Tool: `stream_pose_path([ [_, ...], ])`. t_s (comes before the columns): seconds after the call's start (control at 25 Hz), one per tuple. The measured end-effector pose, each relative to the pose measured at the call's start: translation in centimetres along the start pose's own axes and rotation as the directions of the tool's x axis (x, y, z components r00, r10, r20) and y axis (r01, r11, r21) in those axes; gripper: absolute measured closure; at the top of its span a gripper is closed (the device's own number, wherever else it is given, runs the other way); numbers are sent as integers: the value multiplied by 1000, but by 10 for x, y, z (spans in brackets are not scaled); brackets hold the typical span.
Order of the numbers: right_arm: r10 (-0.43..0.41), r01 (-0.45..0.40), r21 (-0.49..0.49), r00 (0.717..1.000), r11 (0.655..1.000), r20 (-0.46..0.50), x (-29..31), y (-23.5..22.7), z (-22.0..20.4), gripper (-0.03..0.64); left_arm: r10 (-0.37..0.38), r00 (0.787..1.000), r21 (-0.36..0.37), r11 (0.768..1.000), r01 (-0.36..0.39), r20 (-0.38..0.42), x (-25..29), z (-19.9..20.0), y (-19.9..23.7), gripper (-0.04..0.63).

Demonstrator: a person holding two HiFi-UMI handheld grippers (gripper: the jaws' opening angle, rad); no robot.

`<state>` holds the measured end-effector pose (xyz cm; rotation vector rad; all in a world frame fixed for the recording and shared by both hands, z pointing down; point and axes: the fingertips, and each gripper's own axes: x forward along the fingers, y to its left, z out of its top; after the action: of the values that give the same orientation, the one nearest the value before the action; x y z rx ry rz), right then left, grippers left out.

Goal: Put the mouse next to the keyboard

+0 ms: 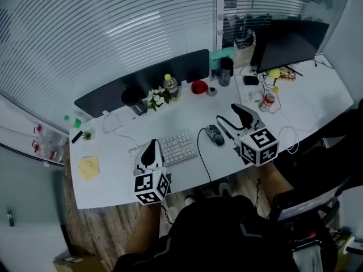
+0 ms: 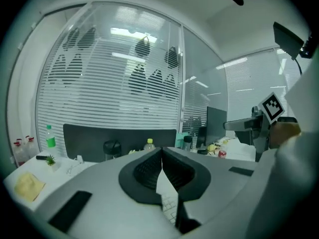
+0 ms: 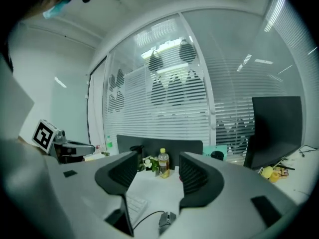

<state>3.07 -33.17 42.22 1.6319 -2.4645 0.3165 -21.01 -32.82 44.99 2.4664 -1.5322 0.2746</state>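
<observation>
Mouse (image 1: 215,135) is sitting on the white desk (image 1: 187,111), just off the right end of the keyboard (image 1: 176,148), with its cable looping down between the two and off the front edge. Nothing's touching it. My right claw (image 1: 227,113) hangs above the desk a bit right of and behind the mouse. Its jaws are spread wide with nothing between them, and in the right gripper view I'm looking straight through the gap at the mouse (image 3: 167,222) and a corner of the keyboard (image 3: 133,203) below. My left claw (image 1: 152,145) is over the left end of the keyboard with the jaws pressed together and nothing in them; the pads meet in a seam down the middle of the left gripper view. Further back there's a yellow-capped bottle (image 1: 170,85) next to some white flowers (image 1: 156,98), then a dark divider panel (image 1: 142,83). A black monitor (image 1: 289,44) sits at the far right.
</observation>
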Motion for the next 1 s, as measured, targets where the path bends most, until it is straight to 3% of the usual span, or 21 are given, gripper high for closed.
stream_pose_path([
  [0.28, 28, -29, 8, 992, 1000, 125, -32, 11, 55, 423, -63, 993, 37, 998, 60, 99, -14, 50, -27, 565],
  [0.52, 25, -30, 27, 985, 999, 168, -45, 12, 76, 607, -97, 981, 14, 995, 96, 169, -25, 74, -40, 566],
  [0.64, 18, -23, 27, 983, 999, 184, -48, 10, 83, 617, -90, 975, 6, 996, 90, 201, -29, 82, -40, 566],
  [1.0, 28, -26, -14, 984, 1000, 175, -47, 13, 83, 618, -21, 980, 35, 999, 14, 198, -36, 82, -32, 565],
])
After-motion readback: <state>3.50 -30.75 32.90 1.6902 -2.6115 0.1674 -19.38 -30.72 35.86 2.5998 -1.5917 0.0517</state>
